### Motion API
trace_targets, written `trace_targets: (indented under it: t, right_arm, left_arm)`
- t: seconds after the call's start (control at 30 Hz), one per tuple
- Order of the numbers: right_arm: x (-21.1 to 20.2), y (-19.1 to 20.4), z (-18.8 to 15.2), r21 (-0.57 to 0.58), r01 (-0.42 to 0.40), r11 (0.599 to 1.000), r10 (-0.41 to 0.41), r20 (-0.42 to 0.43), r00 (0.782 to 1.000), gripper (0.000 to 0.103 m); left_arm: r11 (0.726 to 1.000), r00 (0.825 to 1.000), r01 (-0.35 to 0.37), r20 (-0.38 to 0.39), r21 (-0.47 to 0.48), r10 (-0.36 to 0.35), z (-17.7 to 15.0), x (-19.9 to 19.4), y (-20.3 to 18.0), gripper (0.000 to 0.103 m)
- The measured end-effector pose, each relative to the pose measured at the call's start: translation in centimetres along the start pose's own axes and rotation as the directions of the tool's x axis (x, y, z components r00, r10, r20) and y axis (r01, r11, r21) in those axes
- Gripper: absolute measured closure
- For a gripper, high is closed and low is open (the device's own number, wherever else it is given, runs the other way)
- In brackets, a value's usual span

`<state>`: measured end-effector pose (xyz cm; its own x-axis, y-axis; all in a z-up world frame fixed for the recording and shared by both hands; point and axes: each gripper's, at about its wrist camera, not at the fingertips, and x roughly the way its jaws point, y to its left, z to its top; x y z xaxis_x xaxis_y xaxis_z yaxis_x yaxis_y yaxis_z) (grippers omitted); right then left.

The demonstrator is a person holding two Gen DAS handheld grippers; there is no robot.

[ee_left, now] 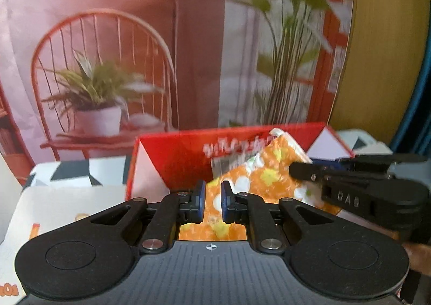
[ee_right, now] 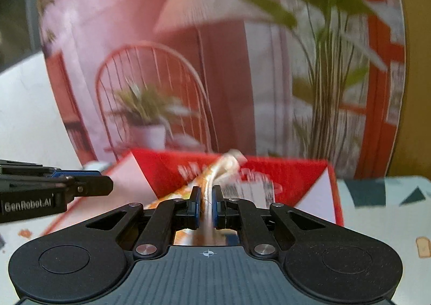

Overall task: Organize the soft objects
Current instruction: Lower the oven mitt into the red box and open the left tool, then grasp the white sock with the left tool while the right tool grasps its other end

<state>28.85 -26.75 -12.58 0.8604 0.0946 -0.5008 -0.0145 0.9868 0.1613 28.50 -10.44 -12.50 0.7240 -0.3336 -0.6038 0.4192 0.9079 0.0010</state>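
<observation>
1. Left gripper (ee_left: 212, 201) is clamped on an orange cloth (ee_left: 258, 183) with white and yellow blobs on it — the blue pads have the fabric pinched between them.
2. Right gripper (ee_right: 206, 204) is closed on the same cloth (ee_right: 207, 197); from its own camera you see the fabric edge-on, running up between the pads to a bunched pale tip.
3. In the left view the right gripper comes in from the right edge and grips the cloth higher up, near its far corner.
4. The cloth hangs between the two grippers, in front of and partly over an open red box (ee_left: 183, 159) with white inner flaps.
5. The box sits on a table (ee_right: 377, 208) with a pale cover — grey and dark triangles on it.
6. Behind is a backdrop (ee_left: 107, 62) showing a chair and potted plants, all pretty blurry.
</observation>
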Motion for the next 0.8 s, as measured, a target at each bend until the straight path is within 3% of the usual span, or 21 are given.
trace_targets:
  t: [0.13, 0.2, 0.3, 0.43, 0.63, 0.8]
  right_arm:
    - [0.3, -0.9, -0.7, 0.050, 0.024, 0.998, -0.021, -0.043, 0.999, 0.091]
    - [0.1, -1.1, -1.1, 0.053, 0.053, 0.997, -0.050, -0.061, 0.997, 0.081]
    - [-1.2, -1.3, -1.4, 0.044, 0.072, 0.996, -0.070, -0.054, 0.996, 0.078]
    - [-4.1, -1.3, -1.9, 0.048, 0.059, 0.997, -0.058, -0.023, 0.998, 0.073]
    - [-9.6, 0.5, -3.9, 0.006, 0.025, 1.000, -0.025, 0.057, 0.998, 0.068]
    - [-13.3, 1.6, -6.3, 0.032, -0.002, 0.999, 0.000, 0.081, 0.997, 0.067]
  left_arm:
    - [1.000, 1.000, 0.011, -0.027, -0.012, -0.012, -0.9, 0.2, 0.6, 0.089]
    - [1.000, 0.999, 0.006, -0.036, -0.021, -0.007, -1.3, -0.3, 1.0, 0.089]
    - [0.999, 0.999, 0.006, -0.037, -0.031, -0.007, -1.5, -1.4, 1.2, 0.087]
    - [0.999, 1.000, -0.007, -0.018, -0.047, 0.006, -2.6, -4.4, 1.4, 0.057]
    - [1.000, 1.000, -0.007, 0.019, -0.007, 0.007, -6.2, -9.8, 0.9, 0.056]
    - [0.998, 1.000, 0.020, 0.010, -0.053, -0.019, -10.2, -13.0, 1.3, 0.056]
